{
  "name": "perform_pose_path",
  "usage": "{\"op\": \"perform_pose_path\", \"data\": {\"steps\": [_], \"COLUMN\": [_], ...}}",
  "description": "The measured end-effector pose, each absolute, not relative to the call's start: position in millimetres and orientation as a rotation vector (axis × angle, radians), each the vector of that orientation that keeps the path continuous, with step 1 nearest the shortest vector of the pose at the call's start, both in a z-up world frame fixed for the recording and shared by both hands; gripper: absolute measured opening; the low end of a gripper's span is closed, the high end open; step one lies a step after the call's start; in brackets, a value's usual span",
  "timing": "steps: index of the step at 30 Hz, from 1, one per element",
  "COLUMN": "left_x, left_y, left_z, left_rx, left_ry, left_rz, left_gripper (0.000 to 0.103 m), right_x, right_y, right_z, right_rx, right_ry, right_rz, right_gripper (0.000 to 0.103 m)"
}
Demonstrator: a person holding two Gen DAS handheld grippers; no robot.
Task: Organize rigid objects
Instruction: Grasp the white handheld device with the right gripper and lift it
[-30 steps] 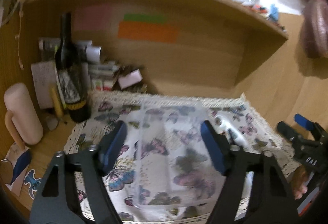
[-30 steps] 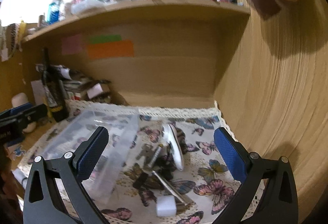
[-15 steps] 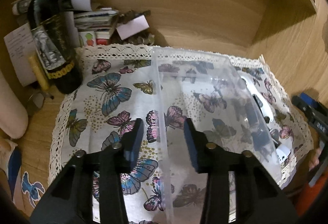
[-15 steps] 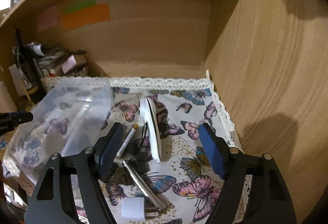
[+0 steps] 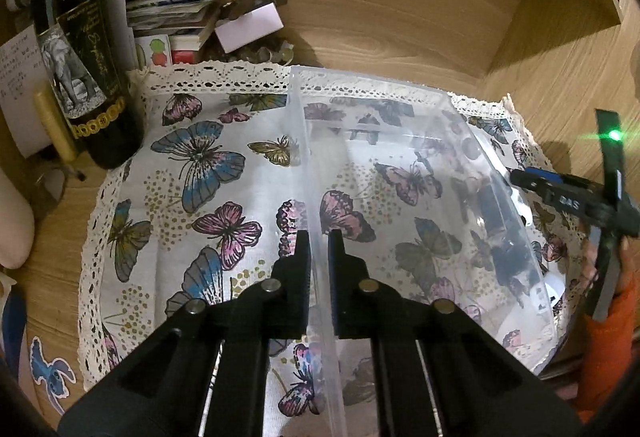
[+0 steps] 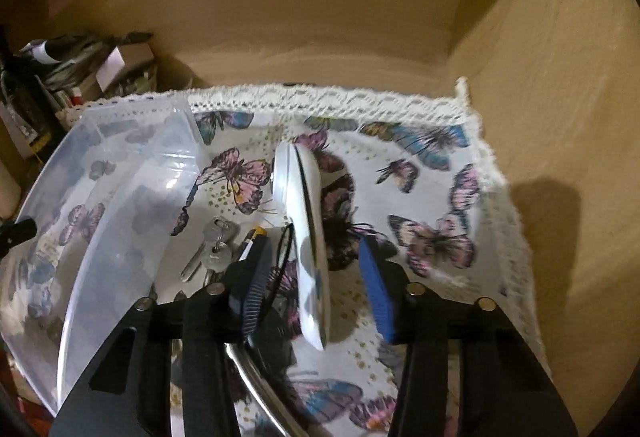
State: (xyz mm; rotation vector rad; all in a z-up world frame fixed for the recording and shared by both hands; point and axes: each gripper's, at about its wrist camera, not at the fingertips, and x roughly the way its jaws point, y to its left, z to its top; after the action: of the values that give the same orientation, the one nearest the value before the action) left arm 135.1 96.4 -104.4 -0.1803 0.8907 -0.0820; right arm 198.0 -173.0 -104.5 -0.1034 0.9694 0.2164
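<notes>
A clear plastic bin [image 5: 420,197] stands on a butterfly-print cloth [image 5: 192,173]. My left gripper [image 5: 318,237] is shut on the bin's left wall. In the right wrist view the bin [image 6: 120,205] is at the left. A white flat oval object [image 6: 304,237] stands on edge on the cloth, between the fingers of my right gripper [image 6: 316,257], which is open and not touching it. Keys [image 6: 212,249], a pen [image 6: 252,237] and a shiny metal bar [image 6: 256,389] lie beside it.
A dark wine bottle [image 5: 80,49] and a heap of papers and boxes [image 5: 180,21] stand at the back left. Wooden walls close the back and right [image 6: 560,117]. The other gripper [image 5: 580,201] shows at the right of the left wrist view.
My left gripper dropped onto the bin's left wall and shut on it. My right gripper moved down and forward, narrowing around the white oval object.
</notes>
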Motion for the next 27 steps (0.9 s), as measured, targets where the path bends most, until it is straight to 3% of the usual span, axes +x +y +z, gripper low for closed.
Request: {"op": "perform_pose_path", "data": {"steps": [15,17,27], "left_x": [135,135,136], "left_y": [96,96,97], "left_z": [-103,-103,-103], "left_rx": [-0.168,-0.167,-0.178], "left_ry": [0.881,0.881,0.886], "left_rz": [-0.091,-0.090,-0.086], "left_gripper": [0.008,0.008,0.008], "right_x": [250,253,225], "right_y": [-148,-144,-162], "right_z": [-141,-141,-96], "right_rx": [-0.147,-0.149,-0.095], "right_ry": [1.122,1.112,0.961], "right_rz": [0.256,0.251,0.237], "right_gripper": [0.037,0.033,0.032]}}
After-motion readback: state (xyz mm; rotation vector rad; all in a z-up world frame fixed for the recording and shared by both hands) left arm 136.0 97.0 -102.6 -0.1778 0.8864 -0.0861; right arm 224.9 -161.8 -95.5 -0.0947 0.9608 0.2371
